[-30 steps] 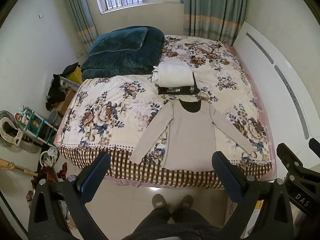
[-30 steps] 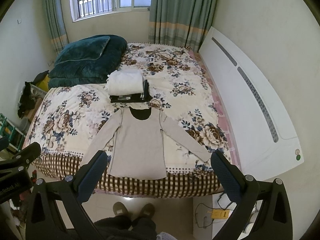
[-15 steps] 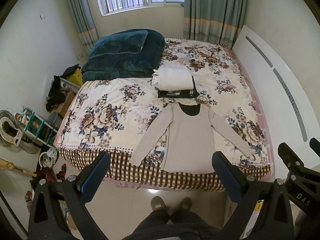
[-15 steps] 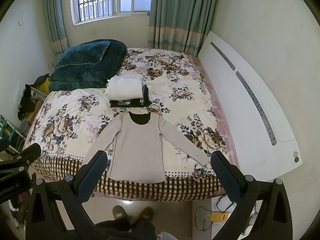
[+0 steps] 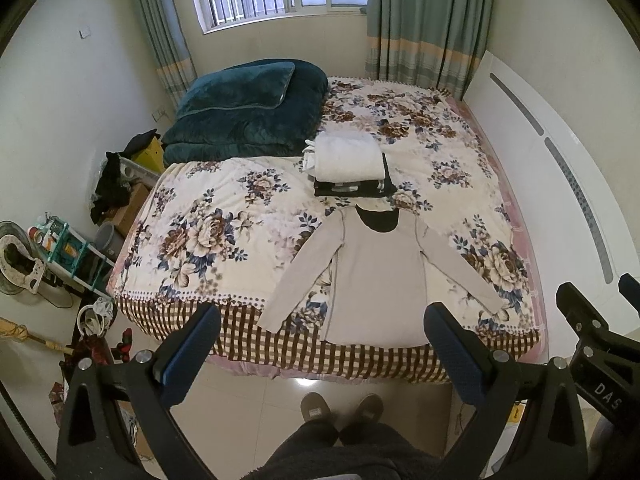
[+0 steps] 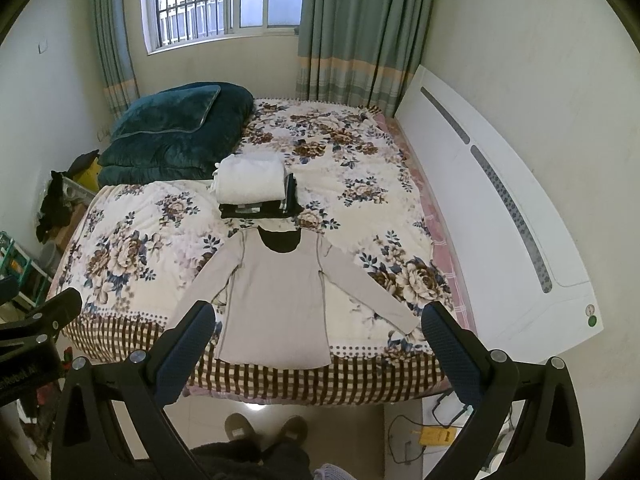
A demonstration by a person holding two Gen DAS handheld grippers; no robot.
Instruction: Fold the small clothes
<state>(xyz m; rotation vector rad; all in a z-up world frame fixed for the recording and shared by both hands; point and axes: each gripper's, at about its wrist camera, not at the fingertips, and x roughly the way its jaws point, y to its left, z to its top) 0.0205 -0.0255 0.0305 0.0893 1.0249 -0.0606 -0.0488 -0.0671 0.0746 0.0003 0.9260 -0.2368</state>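
A beige long-sleeved shirt (image 5: 376, 276) lies flat on the floral bed, sleeves spread, hem at the near edge; it also shows in the right wrist view (image 6: 276, 292). A stack of folded clothes (image 5: 348, 164), white on top of black, sits just beyond its collar, and shows in the right wrist view (image 6: 256, 186). My left gripper (image 5: 320, 328) is open and empty, held high in front of the bed. My right gripper (image 6: 318, 328) is open and empty too, beside it.
A dark teal quilt (image 5: 244, 112) is piled at the bed's far left. A white headboard panel (image 6: 500, 216) runs along the right side. Clutter, a shelf (image 5: 68, 248) and a fan stand on the floor at the left. The person's slippers (image 5: 340, 406) stand on the tile floor.
Both grippers have drawn back and up from the bed, so the shirt and stack sit lower in view. Nothing on the bed has moved.
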